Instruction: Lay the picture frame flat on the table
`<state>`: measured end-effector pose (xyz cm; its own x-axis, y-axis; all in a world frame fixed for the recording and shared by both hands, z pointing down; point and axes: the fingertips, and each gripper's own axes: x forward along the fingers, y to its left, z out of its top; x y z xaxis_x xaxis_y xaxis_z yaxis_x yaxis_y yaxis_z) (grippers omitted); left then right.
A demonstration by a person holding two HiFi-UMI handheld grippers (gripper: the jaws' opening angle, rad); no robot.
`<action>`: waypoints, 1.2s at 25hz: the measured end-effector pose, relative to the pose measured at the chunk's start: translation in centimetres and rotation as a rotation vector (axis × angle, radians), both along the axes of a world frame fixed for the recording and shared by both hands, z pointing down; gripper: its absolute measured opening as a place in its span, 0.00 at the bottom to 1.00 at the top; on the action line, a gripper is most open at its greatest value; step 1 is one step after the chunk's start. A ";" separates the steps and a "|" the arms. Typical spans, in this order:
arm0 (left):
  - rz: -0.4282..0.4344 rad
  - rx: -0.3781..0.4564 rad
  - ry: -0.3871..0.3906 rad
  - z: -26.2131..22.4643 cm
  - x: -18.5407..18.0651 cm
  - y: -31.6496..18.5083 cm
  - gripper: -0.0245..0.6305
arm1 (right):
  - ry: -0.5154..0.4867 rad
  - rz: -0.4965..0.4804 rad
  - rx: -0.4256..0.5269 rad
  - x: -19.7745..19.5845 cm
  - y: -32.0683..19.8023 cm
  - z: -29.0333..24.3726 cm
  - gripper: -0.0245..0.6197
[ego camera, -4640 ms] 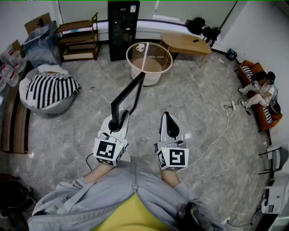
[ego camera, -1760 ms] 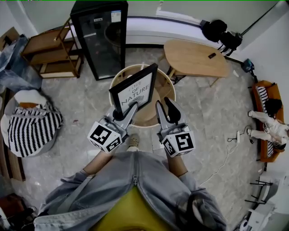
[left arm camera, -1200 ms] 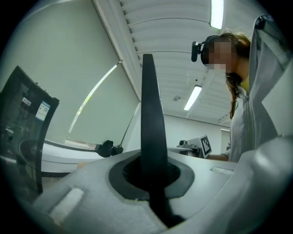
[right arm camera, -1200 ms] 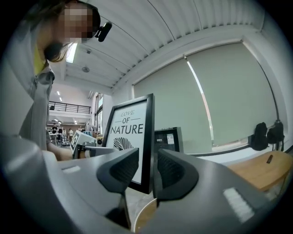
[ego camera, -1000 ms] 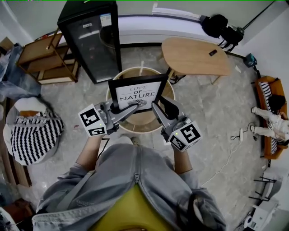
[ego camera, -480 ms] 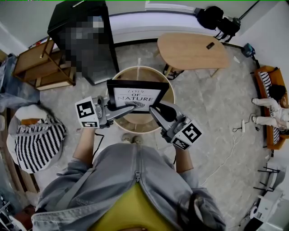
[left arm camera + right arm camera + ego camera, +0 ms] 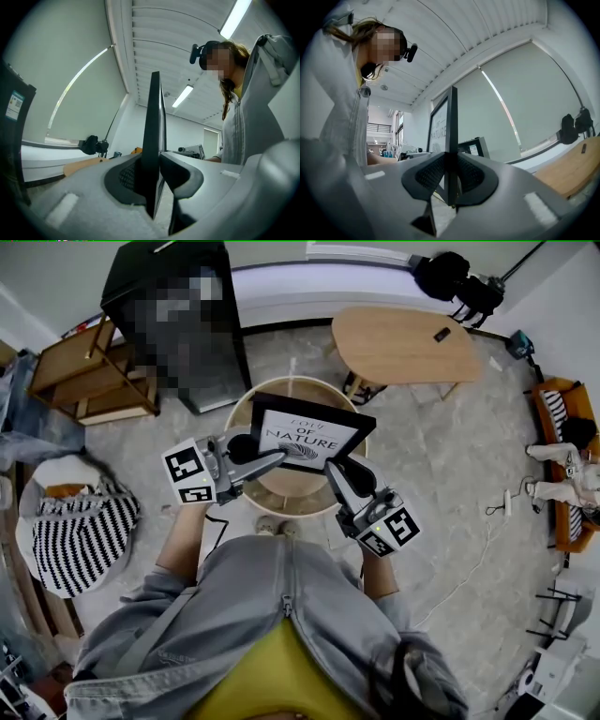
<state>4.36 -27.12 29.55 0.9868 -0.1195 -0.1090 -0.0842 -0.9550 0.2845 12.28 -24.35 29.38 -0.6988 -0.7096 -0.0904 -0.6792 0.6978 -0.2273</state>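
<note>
A black picture frame (image 7: 309, 432) with a white "LOVE OF NATURE" print hangs tilted above the round glass table (image 7: 309, 380). My left gripper (image 7: 274, 457) is at its lower left edge. In the left gripper view the frame's edge (image 7: 152, 126) stands between the jaws of the left gripper (image 7: 154, 165), which are opening, with a gap at the right pad. My right gripper (image 7: 335, 465) is at the lower right edge. The right gripper view shows the frame's edge (image 7: 451, 131) between the closing jaws of the right gripper (image 7: 451, 176), both pads pressed on it.
A black cabinet (image 7: 178, 324) and a wooden shelf (image 7: 80, 371) stand at the back left. An oval wooden table (image 7: 403, 343) is at the back right. A striped bean bag (image 7: 80, 531) lies left; a white cable (image 7: 469, 559) runs across the floor on the right.
The right gripper has closed on the frame's lower right edge. The left gripper's hold has loosened. The frame has shifted slightly right and turned clockwise over the round table.
</note>
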 end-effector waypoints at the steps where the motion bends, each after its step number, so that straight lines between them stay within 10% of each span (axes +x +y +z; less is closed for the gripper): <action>1: -0.016 -0.003 -0.007 0.2 -0.3 -0.2 0.20 | 0.001 0.005 -0.003 0.2 0.0 0.1 0.14; 14: -0.123 -0.073 -0.069 3.7 -2.6 -0.7 0.17 | 0.021 0.039 -0.109 1.3 0.1 3.7 0.14; 30: -0.161 -0.295 -0.138 20.5 -1.9 -2.4 0.16 | -0.020 -0.006 -0.364 2.2 -2.3 20.5 0.14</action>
<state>2.50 -29.49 50.10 0.9557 -0.2813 0.0862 -0.2839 -0.8051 0.5208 14.47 -26.69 49.91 -0.7035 -0.6937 0.1542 -0.6686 0.5724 -0.4747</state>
